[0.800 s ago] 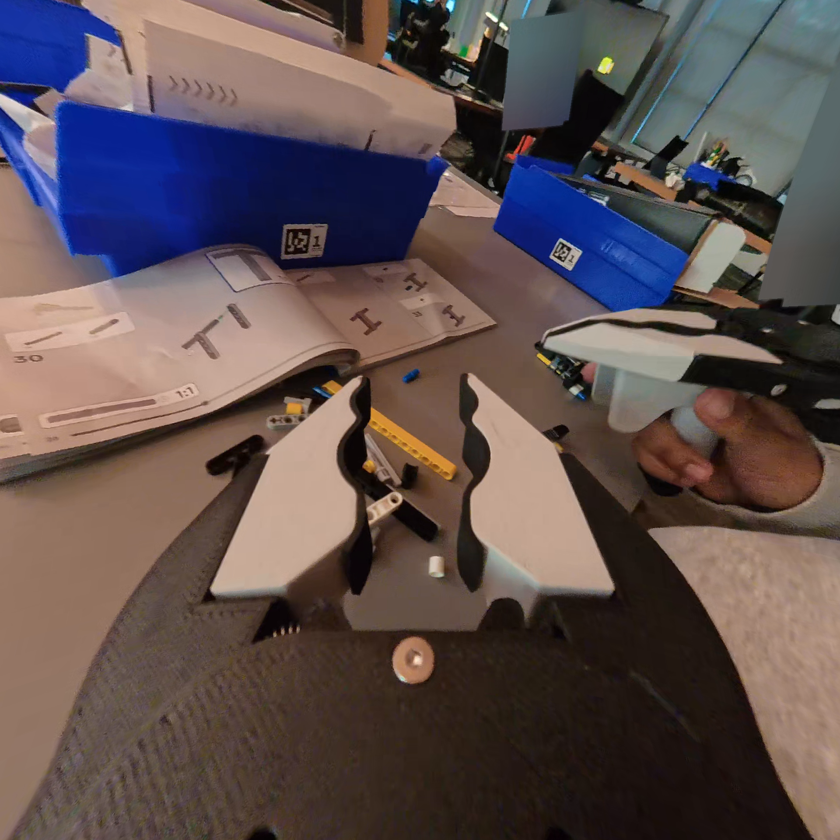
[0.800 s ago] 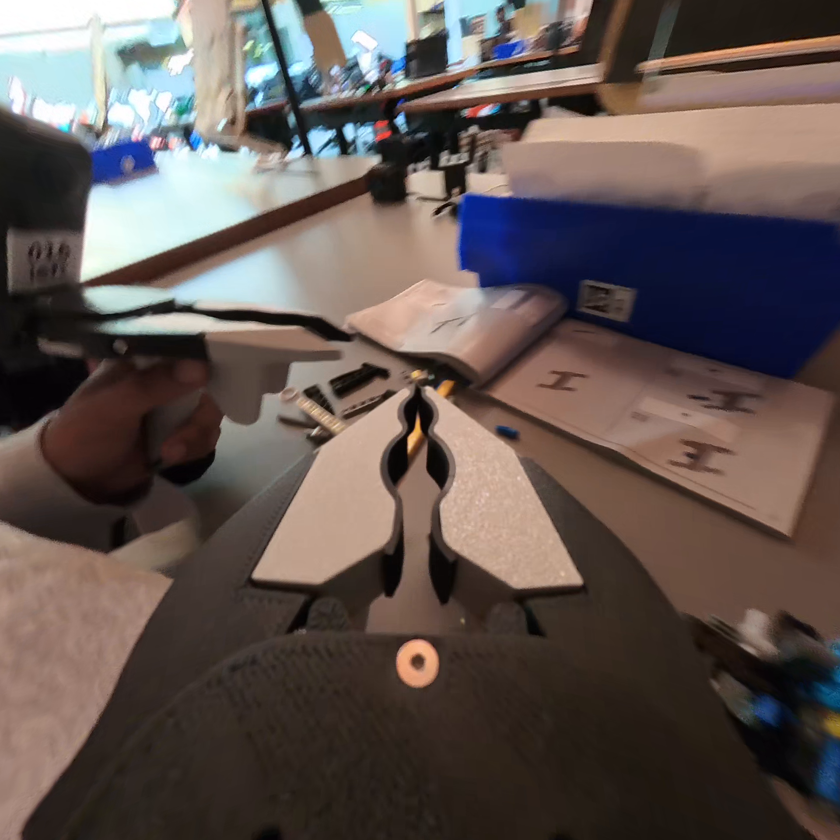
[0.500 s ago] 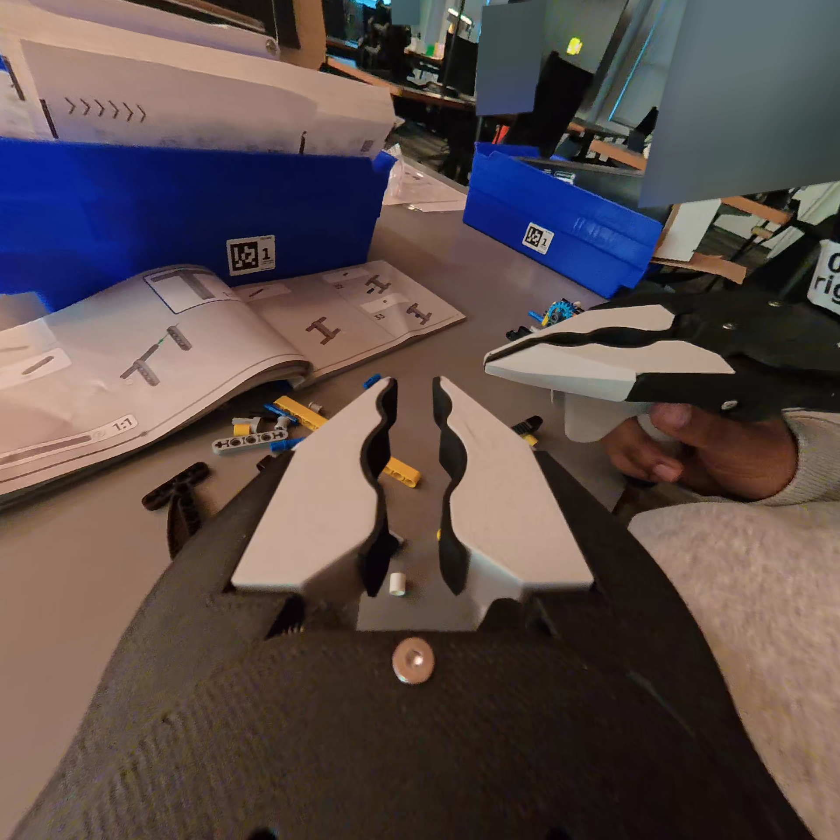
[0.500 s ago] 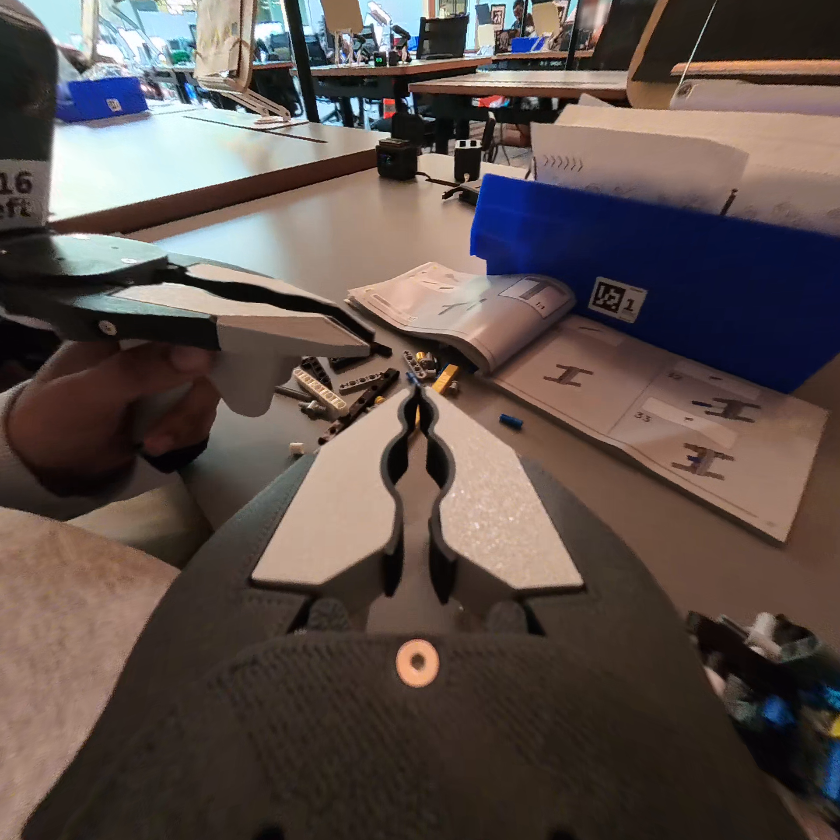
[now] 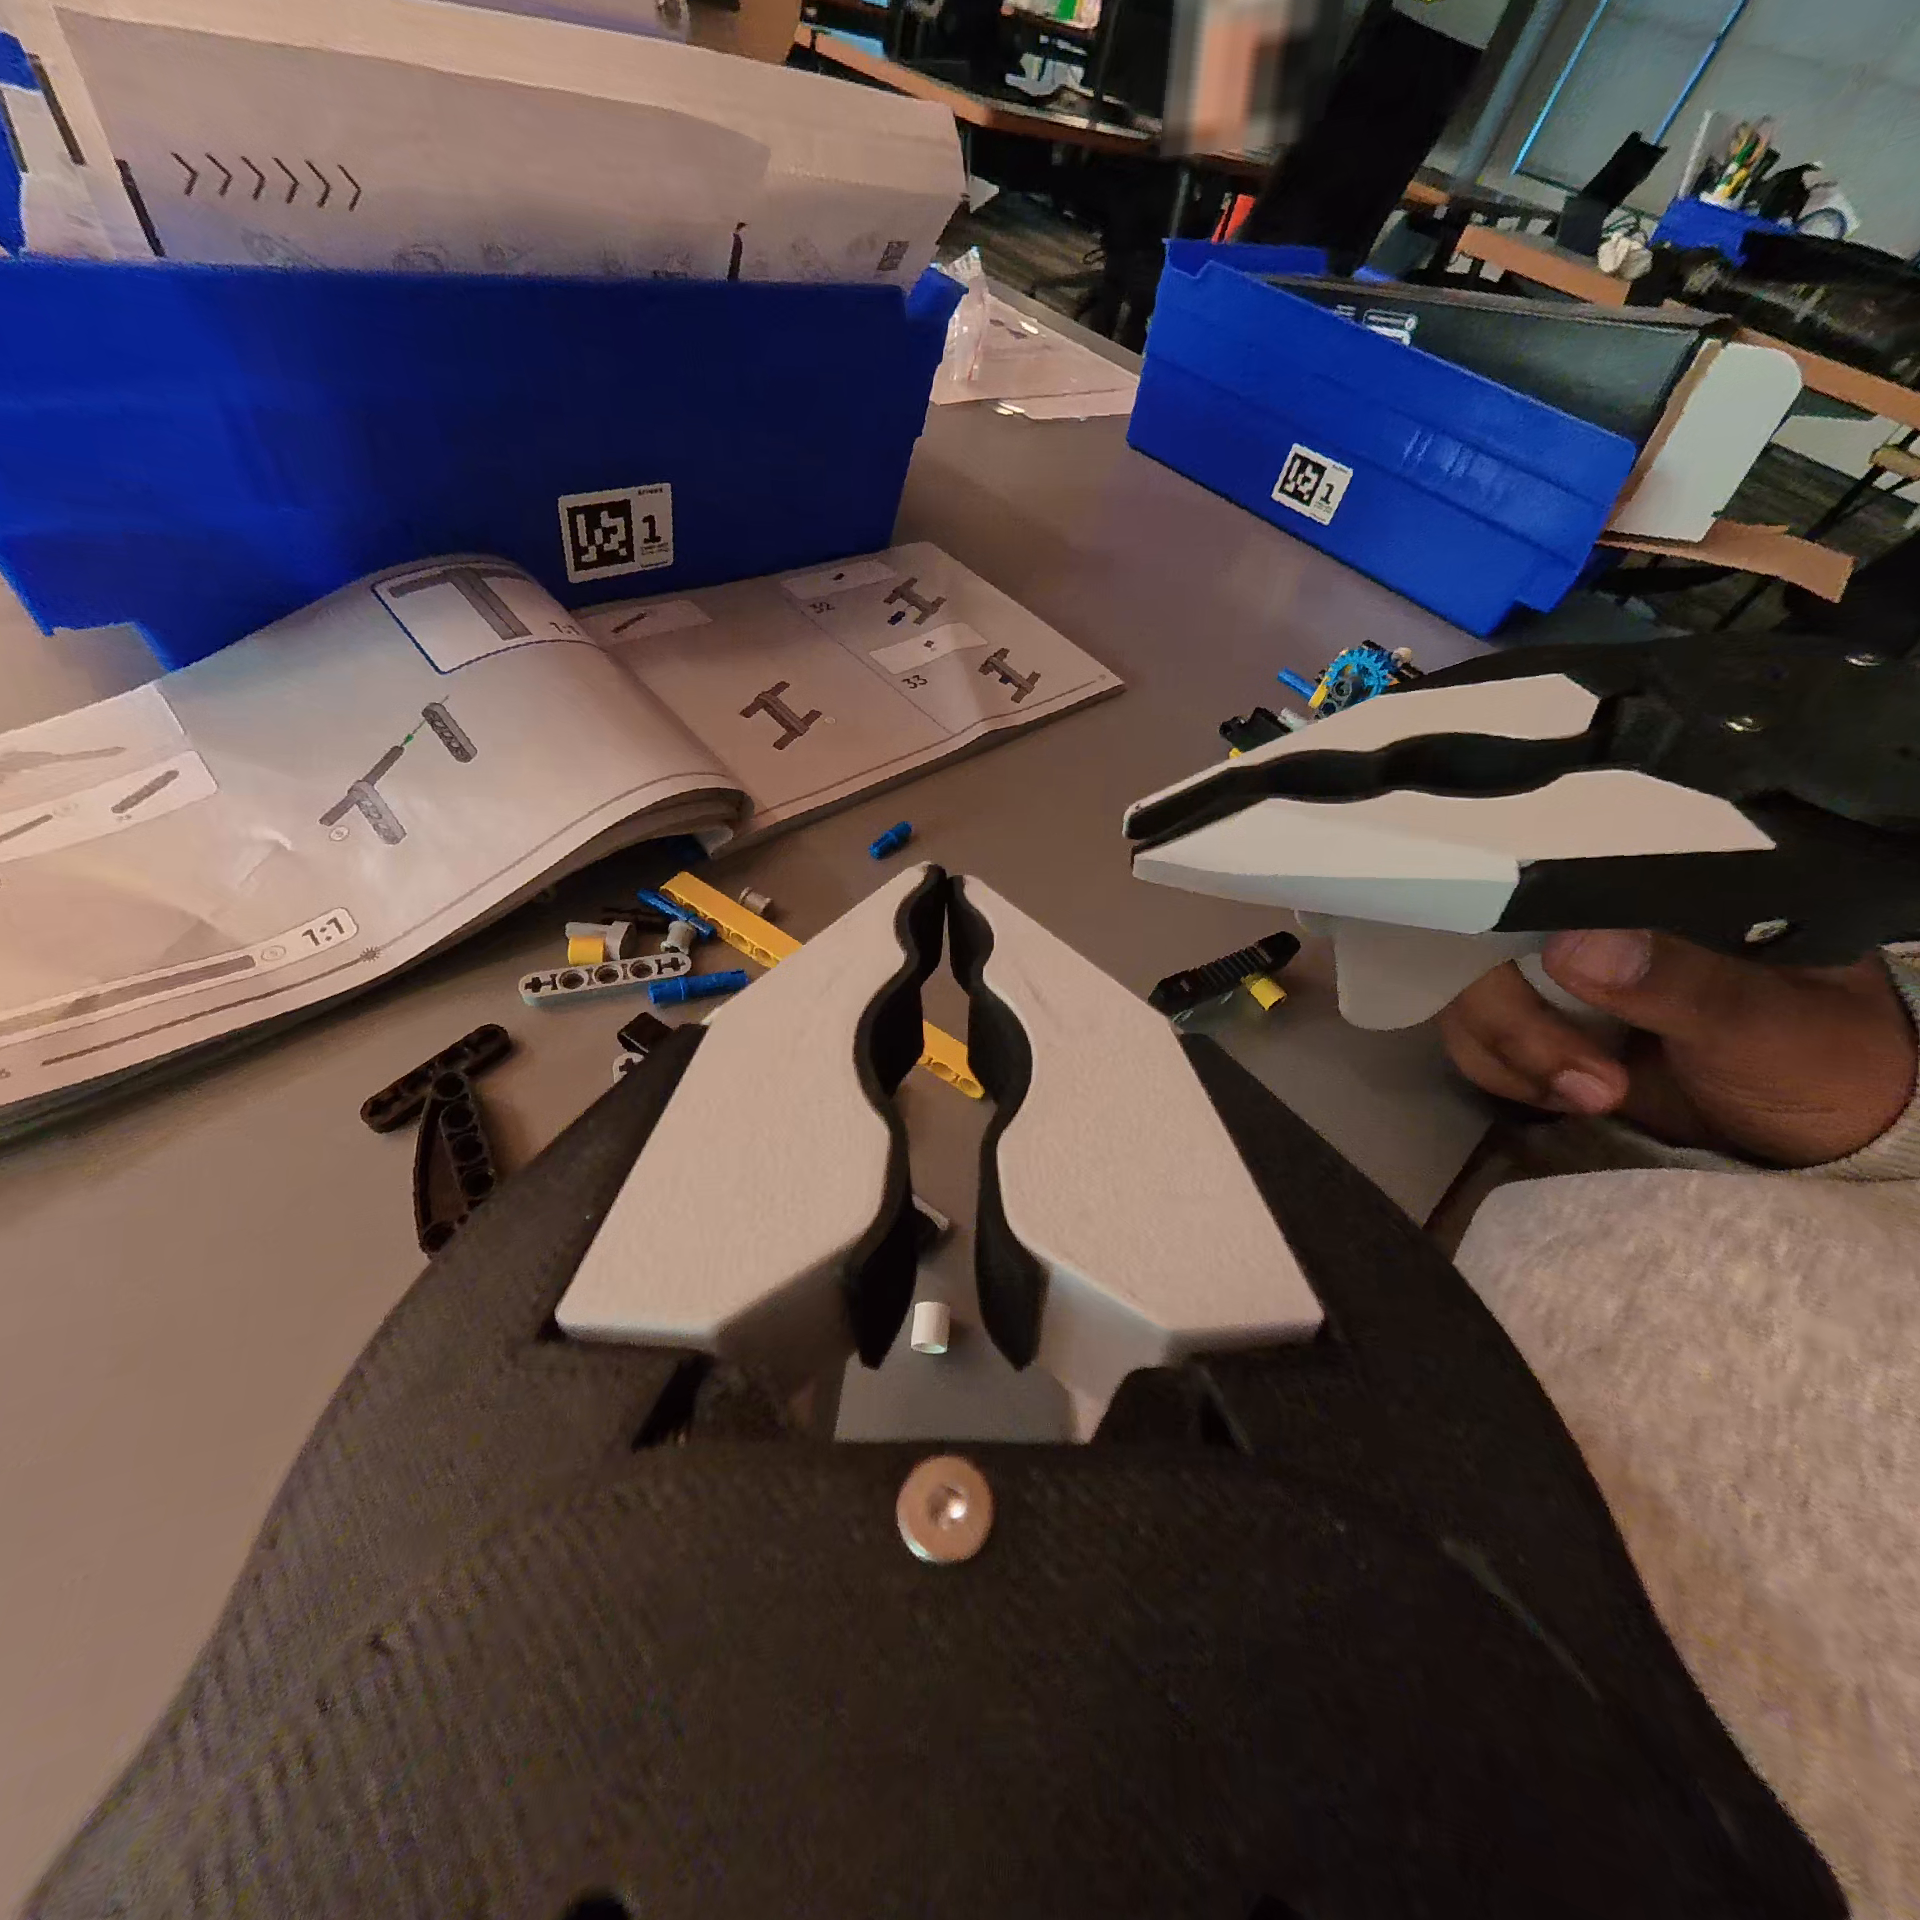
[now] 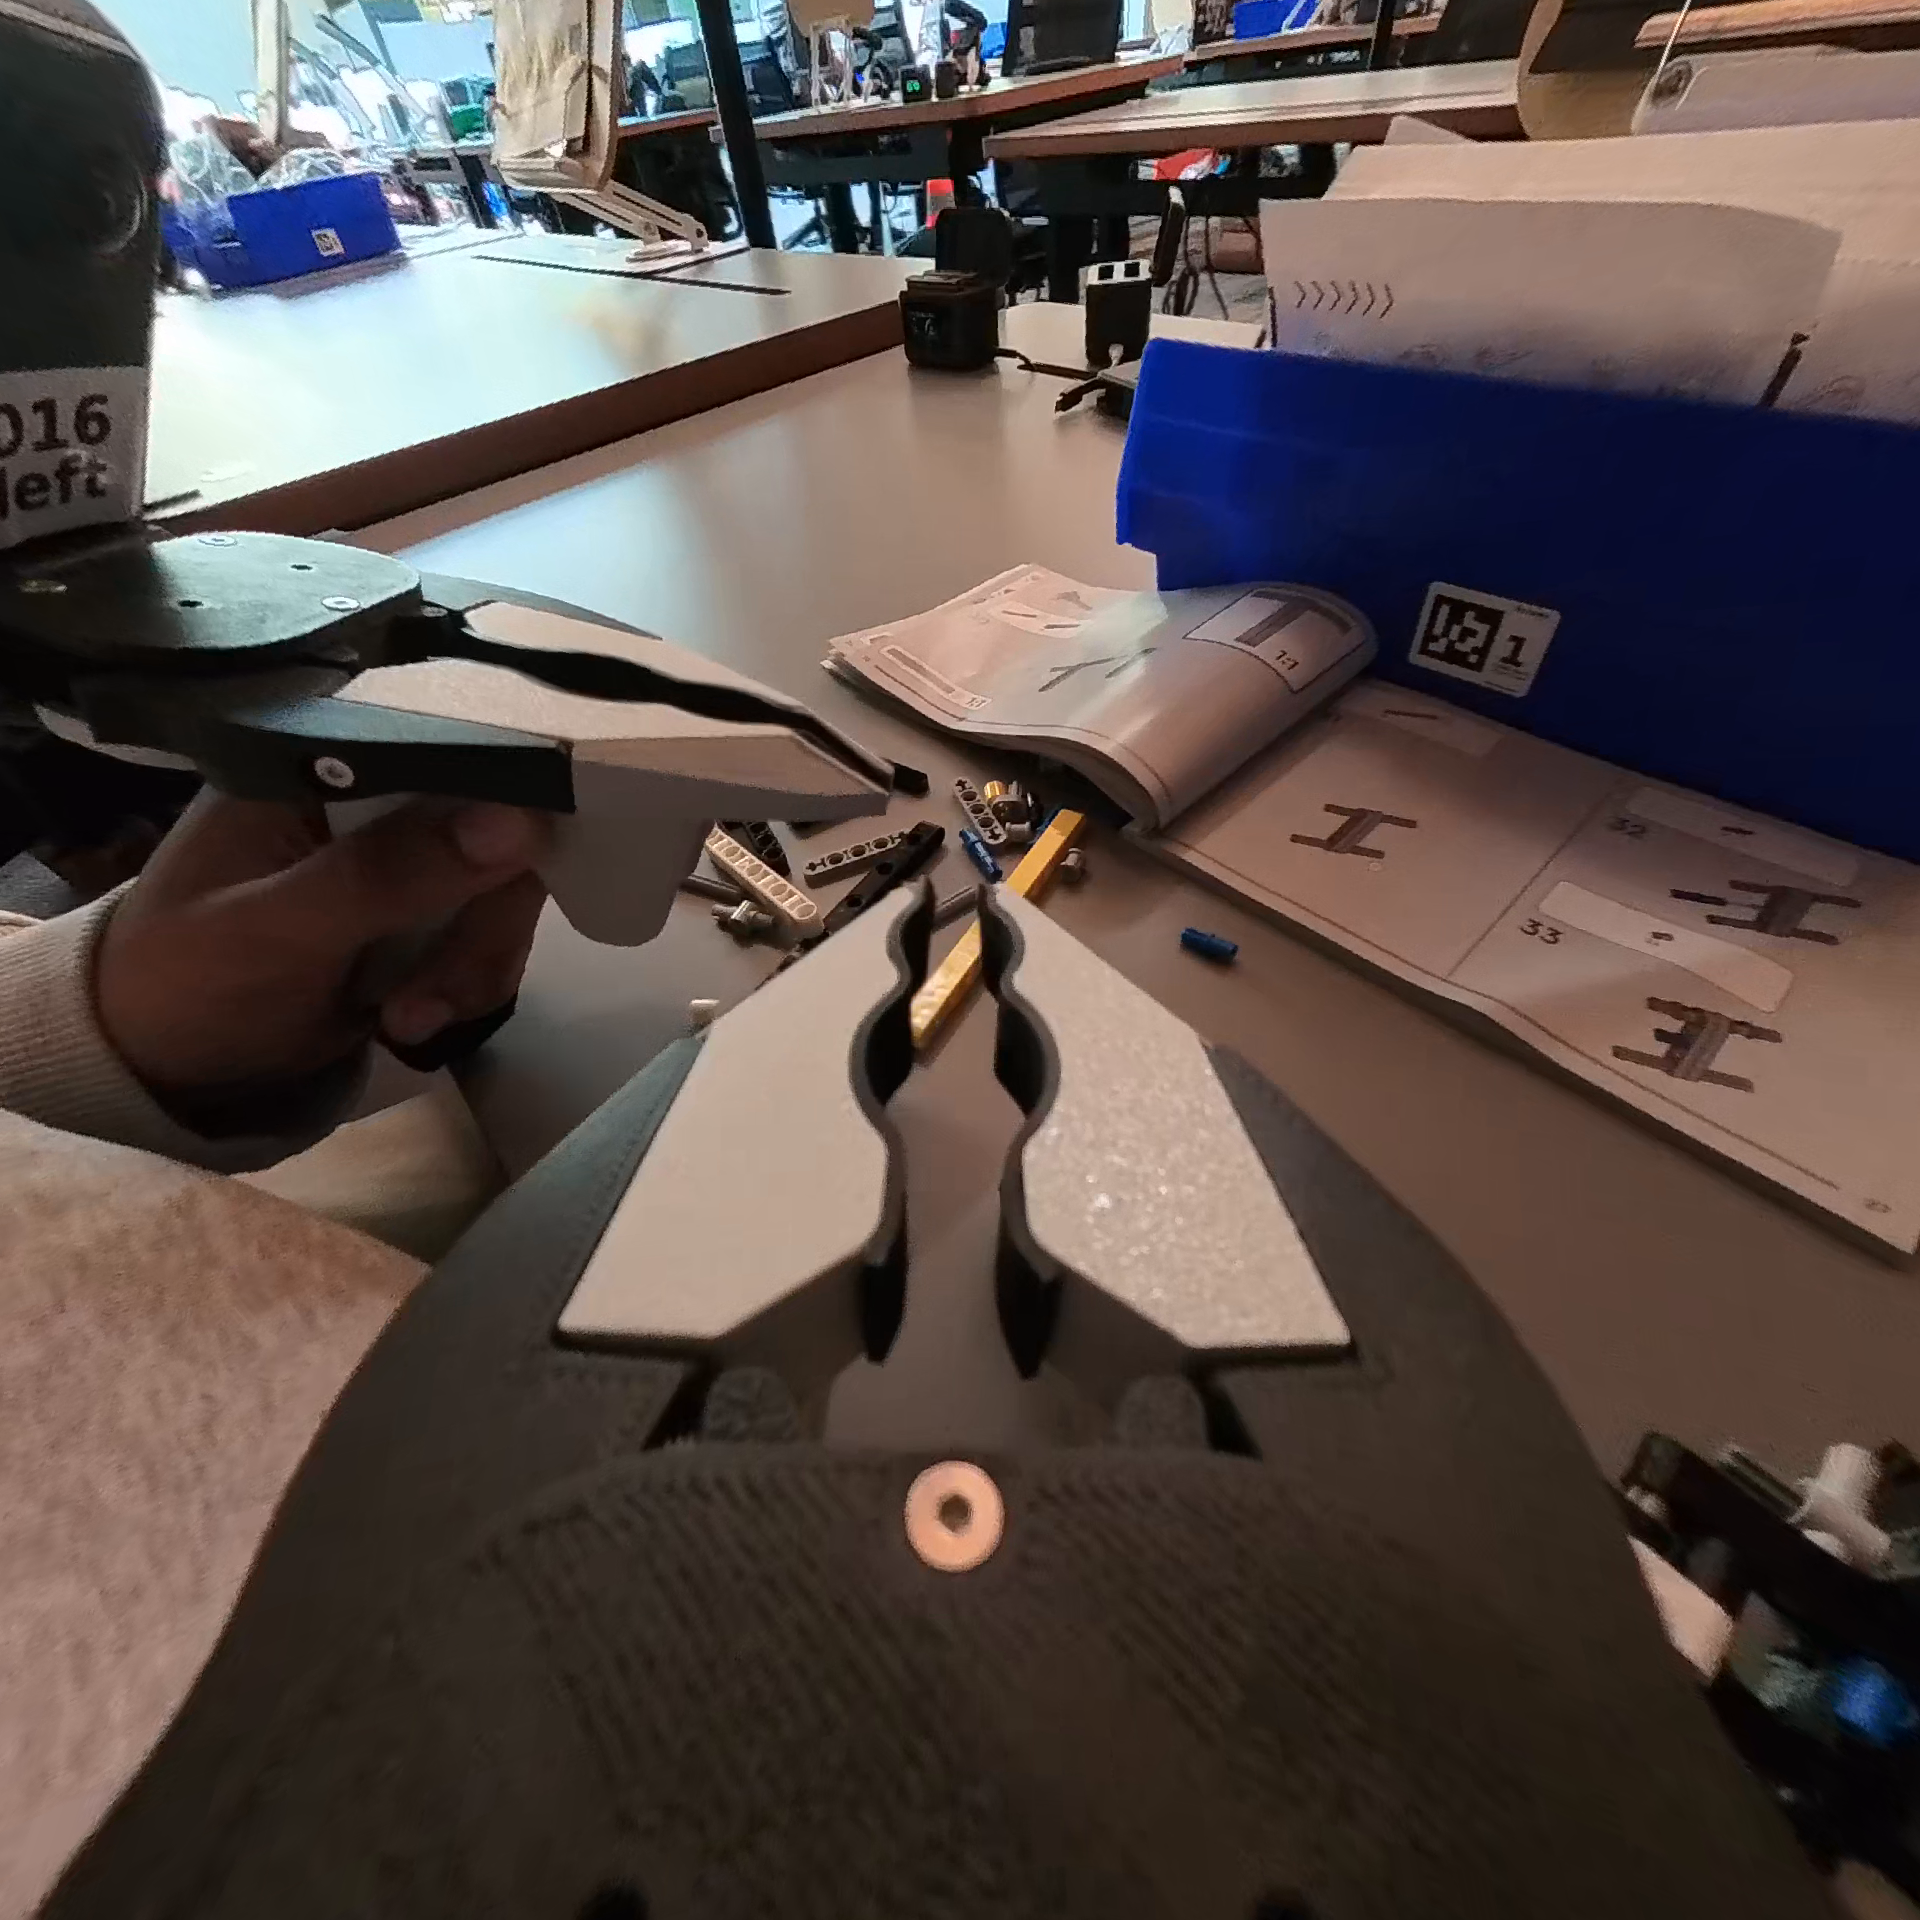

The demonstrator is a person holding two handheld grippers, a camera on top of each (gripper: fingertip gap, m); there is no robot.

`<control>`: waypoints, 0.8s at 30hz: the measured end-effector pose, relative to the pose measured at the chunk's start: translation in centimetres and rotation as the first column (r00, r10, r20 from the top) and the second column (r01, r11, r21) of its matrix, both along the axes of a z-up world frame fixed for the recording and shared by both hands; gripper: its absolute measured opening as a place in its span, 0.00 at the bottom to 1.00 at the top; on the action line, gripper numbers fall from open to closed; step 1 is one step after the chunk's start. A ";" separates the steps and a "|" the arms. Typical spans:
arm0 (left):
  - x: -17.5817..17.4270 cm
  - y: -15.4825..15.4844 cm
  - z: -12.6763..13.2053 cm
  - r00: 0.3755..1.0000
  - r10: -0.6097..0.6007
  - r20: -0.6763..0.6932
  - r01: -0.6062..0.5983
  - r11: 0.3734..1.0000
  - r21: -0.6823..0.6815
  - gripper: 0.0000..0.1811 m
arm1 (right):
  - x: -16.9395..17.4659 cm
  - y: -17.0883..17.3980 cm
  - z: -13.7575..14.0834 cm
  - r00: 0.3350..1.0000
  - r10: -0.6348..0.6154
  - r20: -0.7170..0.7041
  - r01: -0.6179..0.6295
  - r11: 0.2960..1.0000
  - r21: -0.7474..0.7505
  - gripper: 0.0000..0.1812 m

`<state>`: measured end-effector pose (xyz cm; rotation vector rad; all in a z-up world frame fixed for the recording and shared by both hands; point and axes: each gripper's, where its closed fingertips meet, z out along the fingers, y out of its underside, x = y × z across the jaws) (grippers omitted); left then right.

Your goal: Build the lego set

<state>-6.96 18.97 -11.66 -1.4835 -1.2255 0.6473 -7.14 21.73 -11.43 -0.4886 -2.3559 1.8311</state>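
Loose lego parts lie on the grey table by the open instruction booklet [image 5: 416,748]: a yellow beam [image 5: 727,914], a grey beam [image 5: 603,977] with a blue pin, a black T-shaped piece [image 5: 447,1101] and a lone blue pin [image 5: 890,840]. My left gripper [image 5: 940,883] hovers over the yellow beam, fingertips together, with nothing seen between them. My right gripper [image 6: 956,902] points at the yellow beam [image 6: 1039,862], its tips a narrow gap apart and empty. Each gripper also shows in the other's view: left [image 6: 894,774], right [image 5: 1130,834]. A small built assembly with a blue gear [image 5: 1351,675] sits at the right.
A blue bin [image 5: 416,416] holding white paper stands behind the booklet. A second blue bin [image 5: 1403,468] stands at the far right. A black toothed piece [image 5: 1226,971] lies under the right gripper. A small white bush [image 5: 928,1327] lies below my left fingers.
My left gripper has closed from wide open to tips together and drawn back a little. My right gripper's tips have parted slightly. Both have shifted a little.
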 end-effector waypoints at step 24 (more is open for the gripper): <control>-0.7 0.3 -1.8 0.993 -0.016 0.114 0.018 1.000 -0.017 0.00 | -0.4 0.2 1.1 0.999 0.044 0.022 -0.042 0.996 -0.081 0.06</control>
